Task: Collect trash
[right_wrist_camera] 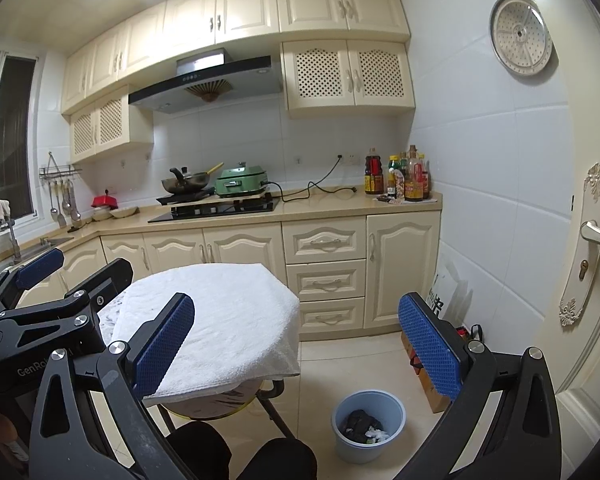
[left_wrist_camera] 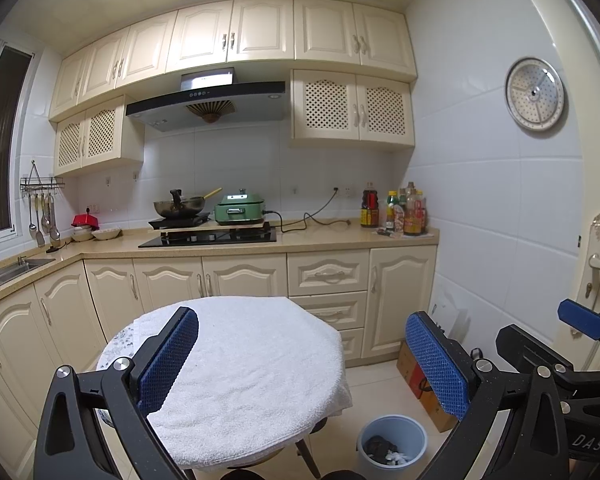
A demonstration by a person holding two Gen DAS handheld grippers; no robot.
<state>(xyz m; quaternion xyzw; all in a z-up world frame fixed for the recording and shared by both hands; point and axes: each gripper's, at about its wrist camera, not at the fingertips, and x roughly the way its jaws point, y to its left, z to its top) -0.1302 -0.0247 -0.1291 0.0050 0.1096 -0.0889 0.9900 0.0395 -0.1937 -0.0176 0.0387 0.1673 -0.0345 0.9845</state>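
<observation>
Both claws, left gripper (left_wrist_camera: pixel 302 354) and right gripper (right_wrist_camera: pixel 296 344), gaped empty; trash already binned at five o'clock in bin (right_wrist_camera: pixel 396 404); towel-covered table (right_wrist_camera: pixel 220 312) apparently cleared

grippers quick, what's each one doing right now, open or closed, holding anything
Left gripper: open, fingers wide apart, holding nothing, above the towel-covered table.
Right gripper: open, fingers wide apart, holding nothing.

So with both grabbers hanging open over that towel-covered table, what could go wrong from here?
The white towel hangs loose over the table edge, so a finger could snag it and drag it off. The blue bin stands on the floor close to the table legs, easy to knock over, spilling the trash already inside.
</observation>
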